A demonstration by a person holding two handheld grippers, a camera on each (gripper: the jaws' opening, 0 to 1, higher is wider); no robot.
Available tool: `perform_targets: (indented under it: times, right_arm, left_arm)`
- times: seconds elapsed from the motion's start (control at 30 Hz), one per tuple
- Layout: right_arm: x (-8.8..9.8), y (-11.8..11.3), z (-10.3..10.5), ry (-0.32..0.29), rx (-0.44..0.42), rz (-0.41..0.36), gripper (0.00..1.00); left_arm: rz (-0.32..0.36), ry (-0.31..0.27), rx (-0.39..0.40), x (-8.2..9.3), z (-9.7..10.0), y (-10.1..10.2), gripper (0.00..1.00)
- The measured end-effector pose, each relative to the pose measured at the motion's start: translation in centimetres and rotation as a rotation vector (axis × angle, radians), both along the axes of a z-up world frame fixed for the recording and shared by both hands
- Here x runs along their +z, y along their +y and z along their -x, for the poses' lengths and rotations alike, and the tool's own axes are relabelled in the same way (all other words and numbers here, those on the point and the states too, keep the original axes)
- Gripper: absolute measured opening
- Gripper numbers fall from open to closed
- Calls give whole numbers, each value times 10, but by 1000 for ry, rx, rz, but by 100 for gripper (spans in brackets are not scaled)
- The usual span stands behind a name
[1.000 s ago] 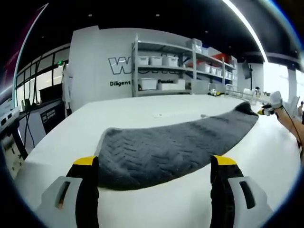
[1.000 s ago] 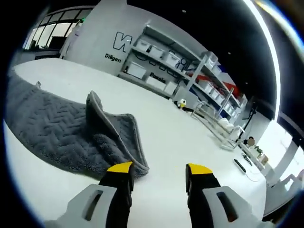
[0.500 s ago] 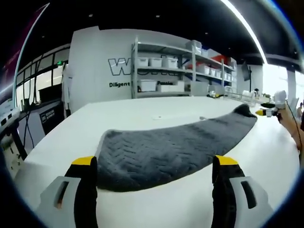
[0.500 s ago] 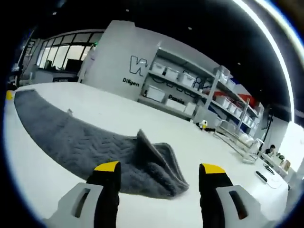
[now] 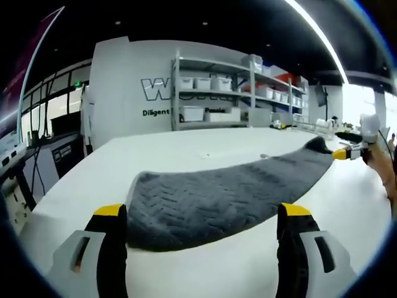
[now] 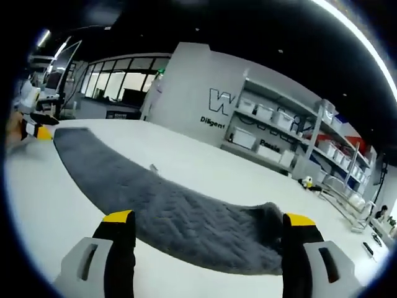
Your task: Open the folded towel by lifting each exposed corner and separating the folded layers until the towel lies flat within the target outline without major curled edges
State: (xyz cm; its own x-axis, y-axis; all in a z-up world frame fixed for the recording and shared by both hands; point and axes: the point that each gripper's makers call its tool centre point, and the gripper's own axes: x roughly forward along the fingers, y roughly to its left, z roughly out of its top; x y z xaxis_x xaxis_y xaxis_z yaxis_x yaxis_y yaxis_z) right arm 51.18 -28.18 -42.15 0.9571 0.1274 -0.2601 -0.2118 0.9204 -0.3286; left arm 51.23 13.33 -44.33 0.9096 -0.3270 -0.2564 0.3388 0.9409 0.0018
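Both tools are down at table level, one at each end of the towel (image 5: pixel 229 192), which lies stretched in a long grey strip across the white table (image 5: pixel 186 139). In the left gripper view, the left tool (image 5: pixel 201 214) has its jaws spread wide with nothing between them, the near end of the towel sitting just beyond the yellow tips. Far off at the right of that view, the other tool's yellow tip shows beside the towel's far end.

In the right gripper view, the right tool (image 6: pixel 211 223) is likewise wide open and empty, hovering over its own end of the towel (image 6: pixel 180 226). There's a small raised bunch of cloth near the right jaw, so this end doesn't look fully flat. At the far left of this view the left tool (image 6: pixel 34 130) sits beside the opposite end.

By my read, the opening is largely done along the length, though the strip looks narrow, so it may still be folded lengthwise; I can't tell layers apart from here. No target outline is visible on the table. The next move, I'd judge, calls for each tool to close on a corner or top edge at its end and lift together, peeling the upper layer sideways, with the rumpled spot by the right tool smoothed out.

Shelving (image 5: pixel 236 93) with bins stands along the wall behind.
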Motion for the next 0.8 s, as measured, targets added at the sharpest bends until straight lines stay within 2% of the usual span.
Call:
perform_targets:
  times: [0.07,0.13,0.27,0.3,0.37,0.43,0.53,0.67,0.8]
  right_arm:
    - [-3,16,0,1,35,-29,99]
    - [-5,27,1,1,64,-25,99]
    - [-8,33,8,17,79,-88,99]
    - [-14,30,13,50,47,-117,99]
    - [-17,30,17,67,49,-118,99]
    - [-14,35,21,44,77,-119,99]
    - [-17,40,22,65,99,-118,99]
    - [-19,48,27,73,135,-137,99]
    - [-13,50,29,53,149,-146,99]
  left_arm:
    - [7,-20,-2,5,1,-2,99]
    - [-4,-34,2,7,2,-1,99]
    - [-3,-34,9,5,1,1,99]
    - [11,-35,14,6,2,3,99]
    - [19,-38,16,8,2,5,99]
    - [58,-61,54,16,2,16,98]
    - [90,-67,61,19,3,19,98]
    - [90,-71,56,22,7,17,98]
    - [77,-83,72,24,4,23,97]
